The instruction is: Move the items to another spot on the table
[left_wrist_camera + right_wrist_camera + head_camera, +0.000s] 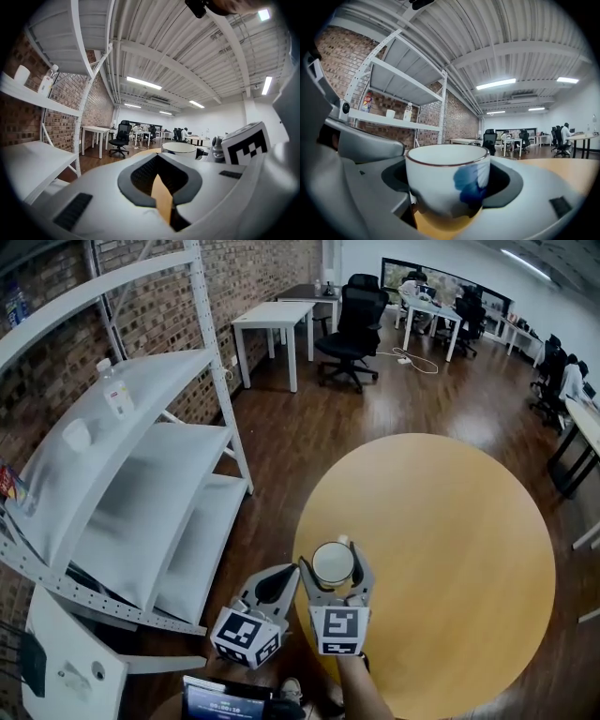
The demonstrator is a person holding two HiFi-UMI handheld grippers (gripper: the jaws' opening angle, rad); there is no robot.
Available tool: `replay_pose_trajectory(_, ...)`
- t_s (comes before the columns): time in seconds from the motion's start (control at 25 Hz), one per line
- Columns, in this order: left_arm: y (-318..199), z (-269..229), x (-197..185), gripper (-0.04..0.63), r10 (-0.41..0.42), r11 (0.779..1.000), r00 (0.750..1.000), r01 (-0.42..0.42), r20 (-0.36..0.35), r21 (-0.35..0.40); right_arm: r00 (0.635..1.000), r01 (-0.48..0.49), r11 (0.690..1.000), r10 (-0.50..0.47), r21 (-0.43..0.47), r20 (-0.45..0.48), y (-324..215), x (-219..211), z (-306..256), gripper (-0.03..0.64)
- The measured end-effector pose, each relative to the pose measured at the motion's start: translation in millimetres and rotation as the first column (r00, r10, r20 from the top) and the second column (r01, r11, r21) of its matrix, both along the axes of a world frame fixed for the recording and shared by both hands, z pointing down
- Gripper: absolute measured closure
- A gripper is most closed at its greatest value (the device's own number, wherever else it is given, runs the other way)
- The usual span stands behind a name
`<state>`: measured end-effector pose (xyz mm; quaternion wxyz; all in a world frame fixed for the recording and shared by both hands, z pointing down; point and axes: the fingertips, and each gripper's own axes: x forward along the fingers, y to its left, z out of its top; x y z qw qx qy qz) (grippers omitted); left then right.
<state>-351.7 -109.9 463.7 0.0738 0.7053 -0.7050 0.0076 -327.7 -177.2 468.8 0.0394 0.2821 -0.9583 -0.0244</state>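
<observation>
A white shelf stands at the far left beside the brick wall, with a bottle and a small white cup-like thing on an upper board. Neither is on the counter, so I judge them not to be part of the job.

The left tongs hang just off the counter's near-left edge, clenched on nothing. Their own view shows only a sliver of wood between the tips.

Just beside them, the right tongs are clamped on the cup, which is white with a brown rim and a blue mark on its side. It sits upright between the jaws, over the near-left part of the counter. Whether its base rests on the wood or is lifted off it, I cannot tell.

The grasp looks done, so what is left is the carry and the setting-down. No other item shows on the counter, and most of its top lies bare to the right and ahead, so a new spot should be easy to find. After that, the right tongs would only need to let go.
</observation>
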Motion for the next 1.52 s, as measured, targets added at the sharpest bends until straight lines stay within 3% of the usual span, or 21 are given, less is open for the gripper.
replay_pose_trajectory(0.72,-4,61,-11,0.594,0.037,0.994,0.999,-0.038,-0.013,-0.104,0.995,-0.083,0.990,0.075,-0.113,-0.070,-19,-3,99,0.207)
replay_pose_trajectory(1.52,-1,68,-11,0.594,0.036,0.993,0.999,-0.039,-0.030,-0.114,0.991,-0.097,0.976,0.077,-0.193,-0.106,-11,4,122,0.195)
